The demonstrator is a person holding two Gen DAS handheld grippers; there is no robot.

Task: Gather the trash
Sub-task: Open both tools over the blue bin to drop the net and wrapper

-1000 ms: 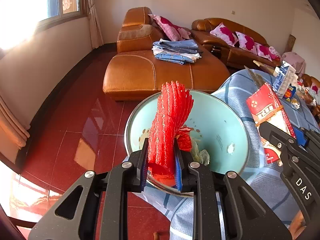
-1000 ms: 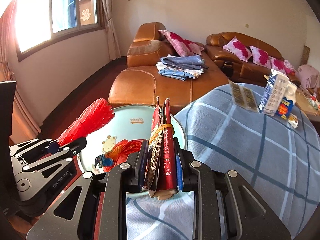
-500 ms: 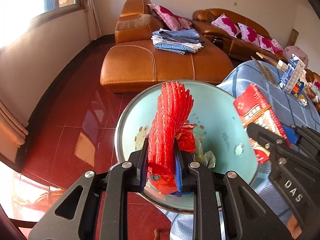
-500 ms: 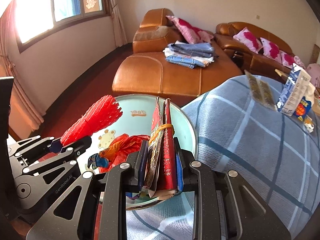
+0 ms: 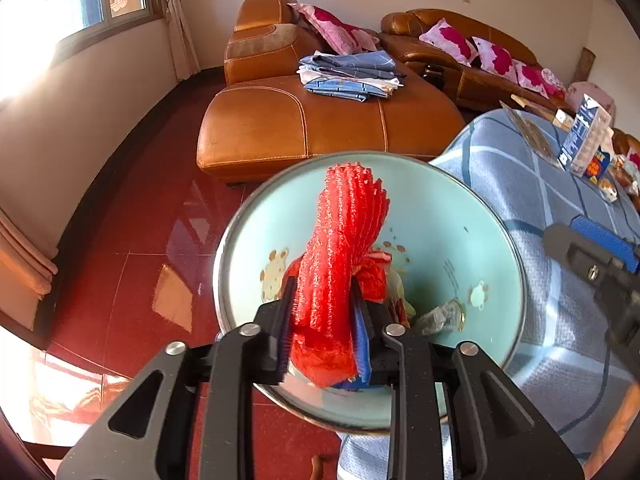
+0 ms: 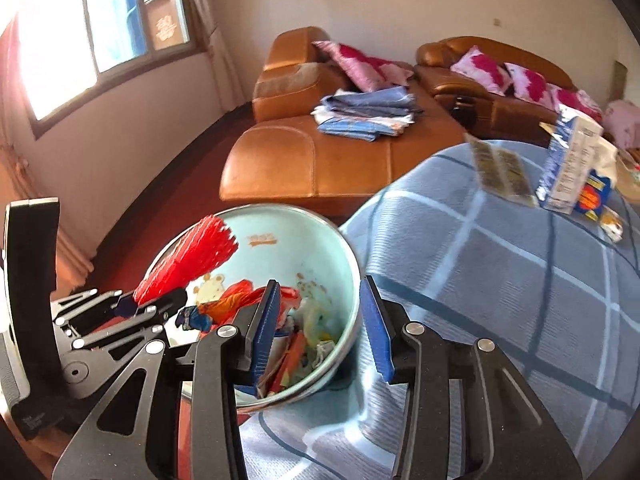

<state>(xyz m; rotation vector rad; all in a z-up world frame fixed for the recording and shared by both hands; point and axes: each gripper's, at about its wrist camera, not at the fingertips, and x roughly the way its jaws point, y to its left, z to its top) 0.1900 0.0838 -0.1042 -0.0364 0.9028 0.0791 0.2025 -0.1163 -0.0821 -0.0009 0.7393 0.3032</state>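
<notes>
My left gripper [image 5: 323, 332] is shut on a red foam net sleeve [image 5: 340, 256] and holds it over a pale blue enamel basin [image 5: 472, 220] at the table's edge. The basin [image 6: 320, 240] holds several wrappers, among them a red packet [image 6: 294, 360]. My right gripper [image 6: 320, 328] is open and empty over the basin's right rim. In the right wrist view the left gripper [image 6: 148, 304] shows with the red sleeve [image 6: 192, 256] sticking up from it.
The table has a blue checked cloth [image 6: 500, 280]. At its far side lie a flat brown packet [image 6: 500, 172], a blue-white carton [image 6: 568, 160] and small wrappers [image 6: 596, 200]. An orange leather sofa [image 5: 320, 120] with folded cloths stands beyond, over red floor tiles [image 5: 140, 240].
My right gripper has opened and the red packet it held has dropped into the basin. My left gripper has moved further over the basin, still shut on the sleeve.
</notes>
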